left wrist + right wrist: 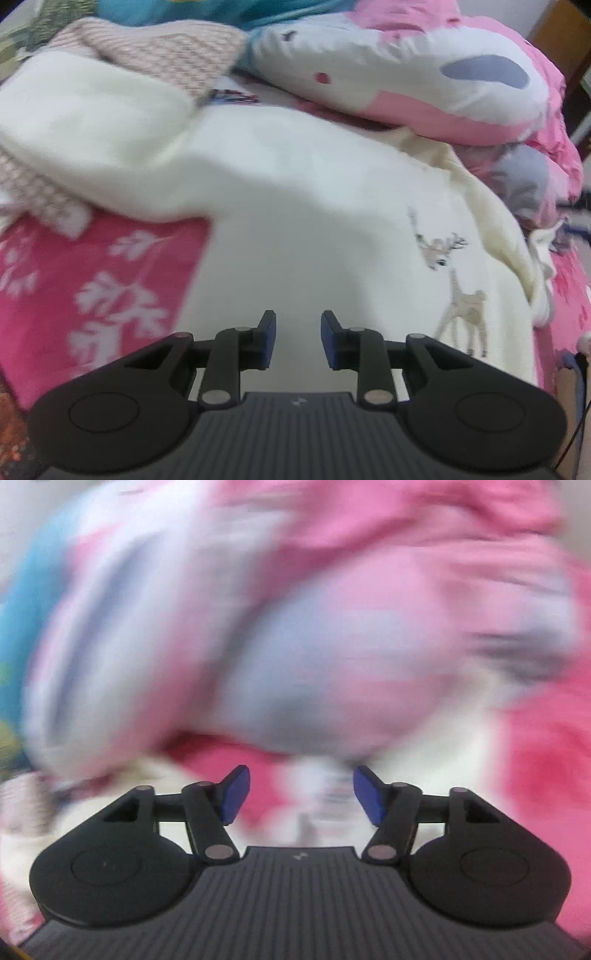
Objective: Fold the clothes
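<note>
While the left wrist view is fairly sharp, the right is smeared by blur. Left tool (298, 339): jaws narrowly apart, nothing between them, over a cream fleece garment with deer print (295, 206) spread on the pink leaf-patterned bed cover (74, 277), a pink-and-white plush pillow (406, 74) behind. Right tool (301, 795): jaws wide, empty, facing blurred pink and grey-white fabric; garment not identifiable there.

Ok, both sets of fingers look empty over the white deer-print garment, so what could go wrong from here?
1. The white deer-print garment lies rumpled, its right edge bunched; folding now could lock in creases.
2. The pink-and-white plush pillow rests on the garment's far edge and may drag along.
3. The right wrist view is motion-blurred, so the right gripper, fingers apart, could pinch the pink bedding instead.
</note>
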`<state>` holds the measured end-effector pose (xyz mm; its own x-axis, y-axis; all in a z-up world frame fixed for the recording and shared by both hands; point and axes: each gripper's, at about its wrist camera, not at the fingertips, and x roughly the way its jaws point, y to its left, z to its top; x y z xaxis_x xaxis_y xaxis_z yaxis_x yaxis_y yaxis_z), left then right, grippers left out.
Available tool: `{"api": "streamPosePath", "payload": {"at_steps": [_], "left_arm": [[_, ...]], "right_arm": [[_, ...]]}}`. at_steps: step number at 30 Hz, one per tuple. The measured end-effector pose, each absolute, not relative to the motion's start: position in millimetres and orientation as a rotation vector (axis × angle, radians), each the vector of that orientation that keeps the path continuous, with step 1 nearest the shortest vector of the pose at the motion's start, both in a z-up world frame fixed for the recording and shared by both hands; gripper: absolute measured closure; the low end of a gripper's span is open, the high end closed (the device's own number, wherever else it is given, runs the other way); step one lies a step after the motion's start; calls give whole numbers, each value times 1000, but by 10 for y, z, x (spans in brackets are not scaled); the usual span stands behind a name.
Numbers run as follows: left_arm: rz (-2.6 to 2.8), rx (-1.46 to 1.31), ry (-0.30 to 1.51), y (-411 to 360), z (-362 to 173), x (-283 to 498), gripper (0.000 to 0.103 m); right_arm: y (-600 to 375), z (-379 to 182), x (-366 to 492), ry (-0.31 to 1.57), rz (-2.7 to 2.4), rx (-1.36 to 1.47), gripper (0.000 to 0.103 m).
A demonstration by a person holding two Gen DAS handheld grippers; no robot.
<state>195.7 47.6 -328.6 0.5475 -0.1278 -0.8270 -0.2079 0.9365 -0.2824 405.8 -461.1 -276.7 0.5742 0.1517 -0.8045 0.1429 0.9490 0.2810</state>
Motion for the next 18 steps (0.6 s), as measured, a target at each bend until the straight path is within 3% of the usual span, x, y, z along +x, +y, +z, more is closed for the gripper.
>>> {"api": "streamPosePath", "payload": {"at_steps": [5, 11, 14, 18], "left_arm": [[-3, -348, 1002, 206, -3316, 2091, 74], [-36, -319, 1022, -92, -3367, 2127, 74], [-41, -313, 1031, -205, -3384, 2129, 74], [-37, -303, 1032, -311, -3395, 2152, 74]], "right_arm": [[-5448, -3283, 3864, 1088, -213, 455, 39], [-5643, -3382, 3933, 928, -205, 679, 38], [-5687, -3482, 4071, 908, -196, 716, 28], [-5798, -3705, 4203, 924, -247, 806, 26]]}}
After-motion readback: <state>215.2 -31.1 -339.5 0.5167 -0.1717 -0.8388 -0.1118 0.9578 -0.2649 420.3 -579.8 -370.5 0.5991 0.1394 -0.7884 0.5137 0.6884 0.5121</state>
